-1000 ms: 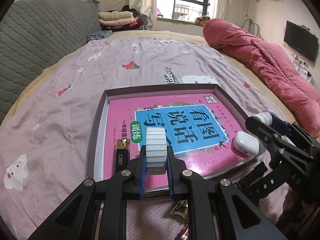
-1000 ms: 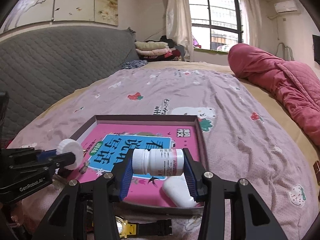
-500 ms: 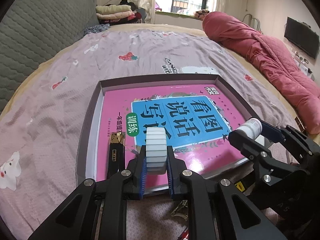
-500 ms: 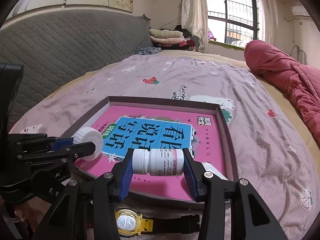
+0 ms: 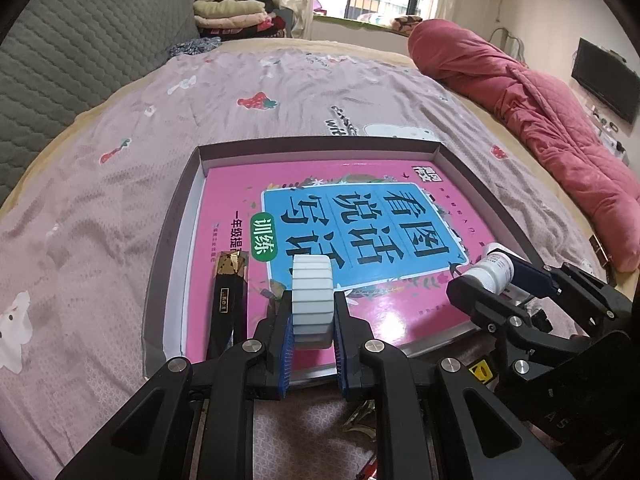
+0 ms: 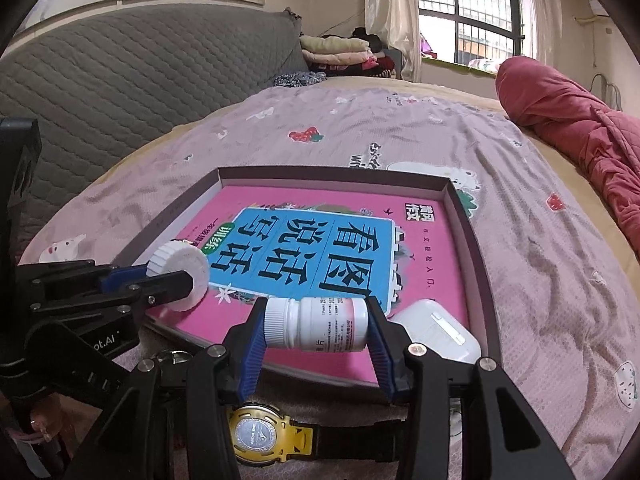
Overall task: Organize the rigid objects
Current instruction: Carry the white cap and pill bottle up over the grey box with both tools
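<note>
The left claw (image 5: 313,322) is clamped on a white ridged cap (image 5: 312,304), held on its edge like a little wheel. The right claw (image 6: 316,330) is clamped on a small white pill bottle (image 6: 316,328), lying sideways between the blue pads.

What changed: a second ago the right claw was higher, with the bottle over the middle of the pink book (image 6: 320,248). Now it has come down a little and hangs low over the book's near edge, at about 6 o'clock in the box (image 6: 472,248). The white earbud case (image 6: 436,334) sits just beside it, at about 4 o'clock on the book. The left claw has barely moved; its cap hovers over the near part of the book, with the black and gold lighter (image 5: 228,300) lying at about 9 o'clock from it.

So I think both things are nearly ready to be set down in the box. A gold watch (image 6: 260,438) waits on the bed (image 6: 520,200), outside the box.
</note>
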Demonstrator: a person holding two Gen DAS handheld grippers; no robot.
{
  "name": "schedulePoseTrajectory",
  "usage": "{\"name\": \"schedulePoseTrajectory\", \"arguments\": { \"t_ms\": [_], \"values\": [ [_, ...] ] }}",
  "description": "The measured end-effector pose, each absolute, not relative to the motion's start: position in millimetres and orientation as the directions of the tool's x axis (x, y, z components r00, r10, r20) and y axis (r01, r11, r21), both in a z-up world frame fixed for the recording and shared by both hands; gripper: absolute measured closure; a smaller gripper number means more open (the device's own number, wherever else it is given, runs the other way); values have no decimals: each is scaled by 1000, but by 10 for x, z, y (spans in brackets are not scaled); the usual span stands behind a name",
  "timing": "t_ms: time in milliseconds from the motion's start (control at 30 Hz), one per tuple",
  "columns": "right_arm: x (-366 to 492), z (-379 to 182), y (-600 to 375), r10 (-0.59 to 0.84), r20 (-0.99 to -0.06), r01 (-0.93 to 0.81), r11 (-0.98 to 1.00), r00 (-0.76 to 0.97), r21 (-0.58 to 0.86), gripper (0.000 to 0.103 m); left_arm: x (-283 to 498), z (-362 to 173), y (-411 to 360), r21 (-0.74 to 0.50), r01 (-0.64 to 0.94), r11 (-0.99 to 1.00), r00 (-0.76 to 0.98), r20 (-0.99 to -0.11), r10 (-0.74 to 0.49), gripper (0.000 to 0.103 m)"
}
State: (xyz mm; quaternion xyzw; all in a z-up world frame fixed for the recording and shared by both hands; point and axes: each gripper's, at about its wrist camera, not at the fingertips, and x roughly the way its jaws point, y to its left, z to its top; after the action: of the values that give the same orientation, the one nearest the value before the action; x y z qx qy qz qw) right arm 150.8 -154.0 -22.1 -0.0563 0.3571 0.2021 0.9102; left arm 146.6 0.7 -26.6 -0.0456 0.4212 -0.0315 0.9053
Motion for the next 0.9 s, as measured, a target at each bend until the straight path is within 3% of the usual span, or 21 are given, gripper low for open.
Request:
{"name": "schedulePoseTrajectory", "arguments": {
  "t_ms": [500,900],
  "values": [
    [1444,-213,-1597,303,-678,-422,907,670,-12,57,1467,-288,4,-118,31,992,626,-772,-111,86],
    [1506,-250,-1739,337,-698,-412,909,632,66,57,1513,-377,105,-129,-8,992,595,-798,-99,86]
  ]
}}
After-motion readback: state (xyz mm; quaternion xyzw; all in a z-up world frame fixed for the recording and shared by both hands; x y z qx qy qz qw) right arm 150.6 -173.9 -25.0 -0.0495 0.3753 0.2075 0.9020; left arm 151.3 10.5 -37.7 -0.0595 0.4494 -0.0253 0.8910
